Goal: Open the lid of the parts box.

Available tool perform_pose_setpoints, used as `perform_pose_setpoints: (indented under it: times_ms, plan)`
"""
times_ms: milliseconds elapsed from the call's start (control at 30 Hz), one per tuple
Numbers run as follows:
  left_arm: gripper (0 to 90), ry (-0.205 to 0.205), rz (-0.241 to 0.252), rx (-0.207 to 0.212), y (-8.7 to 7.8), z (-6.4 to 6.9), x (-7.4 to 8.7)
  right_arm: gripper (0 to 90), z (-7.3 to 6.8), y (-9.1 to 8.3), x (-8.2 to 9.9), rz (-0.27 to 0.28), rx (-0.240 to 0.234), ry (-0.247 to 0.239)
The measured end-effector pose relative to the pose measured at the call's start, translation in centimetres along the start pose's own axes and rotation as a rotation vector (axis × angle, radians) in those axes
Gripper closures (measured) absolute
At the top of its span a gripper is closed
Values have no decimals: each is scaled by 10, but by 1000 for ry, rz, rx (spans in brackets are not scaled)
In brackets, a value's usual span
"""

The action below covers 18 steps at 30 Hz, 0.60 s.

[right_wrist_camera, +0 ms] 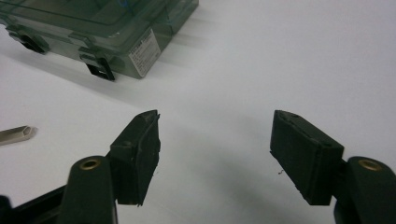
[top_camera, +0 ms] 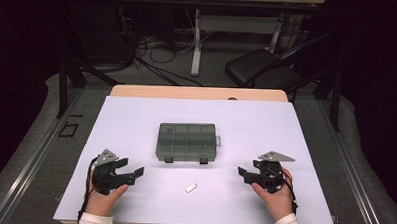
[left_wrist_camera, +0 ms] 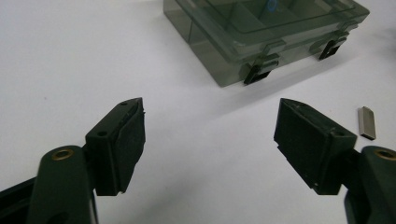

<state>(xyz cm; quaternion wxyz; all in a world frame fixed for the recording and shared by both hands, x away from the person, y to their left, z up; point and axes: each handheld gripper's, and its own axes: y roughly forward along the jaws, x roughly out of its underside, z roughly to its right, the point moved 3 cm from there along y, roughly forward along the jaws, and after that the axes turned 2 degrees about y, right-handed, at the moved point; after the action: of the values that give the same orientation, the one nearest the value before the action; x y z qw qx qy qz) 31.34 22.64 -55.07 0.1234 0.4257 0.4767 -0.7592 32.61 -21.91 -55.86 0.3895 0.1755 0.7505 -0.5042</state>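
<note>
In the high view the left gripper (top_camera: 132, 174) sits at the lower left of the frame and the right gripper (top_camera: 245, 174) at the lower right. Both point toward the middle. The jaws of each are wide apart and hold nothing.

Between them, low in the middle of the frame, lies a small silver metal piece (top_camera: 191, 187) flat on the white bench (top_camera: 295, 160). It shows at the right edge of the left gripper view (left_wrist_camera: 367, 122) and at the left edge of the right gripper view (right_wrist_camera: 17, 134). It touches nothing.

Just above it in the high view stands a see-through grey box (top_camera: 187, 141) with its lid shut. Two black clips (left_wrist_camera: 258, 74) on the near side hold the lid down. Inside are little walls that make many small rooms. Something small and blue (left_wrist_camera: 271, 6) shows through the lid in the left gripper view (too blurry to say what it is). The other rooms look empty, but that is hard to tell.

I think the job starts with the metal piece or the clips. The piece is thin and flat, so come down straight over it, put one jaw on each long side, and squeeze slowly so it does not slide away. To open the box, hold it steady with one gripper and flip the clips with the other.
</note>
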Motion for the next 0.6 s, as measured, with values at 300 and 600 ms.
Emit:
perform_pose_setpoints:
  times_ms: [300,600]
  plan:
    - [318,-35,-8,12,-2,5,-37,401,-6,2,-20,-72,-10,-6]
    - [409,-10,-121,15,22,13,-75,475,-38,18,-60,-187,-49,-92]
